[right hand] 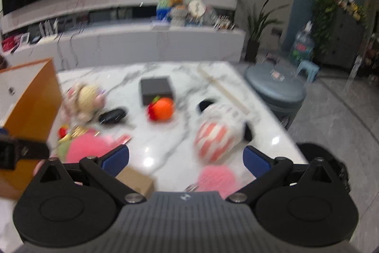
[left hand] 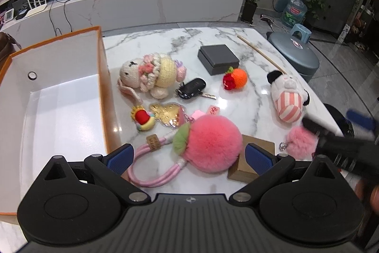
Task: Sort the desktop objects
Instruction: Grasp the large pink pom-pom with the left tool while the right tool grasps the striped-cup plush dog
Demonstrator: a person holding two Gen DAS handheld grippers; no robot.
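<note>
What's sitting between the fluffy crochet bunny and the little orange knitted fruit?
A black car key fob lies on the marble table between the crochet bunny and the orange knitted fruit, sharpest in the left wrist view.

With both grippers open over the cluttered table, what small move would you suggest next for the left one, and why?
Probably lower the left gripper onto the big pink pompom. Its jaws are open with the pompom lying between them, nothing is held, and the orange-edged box sits open just to the left.
</note>
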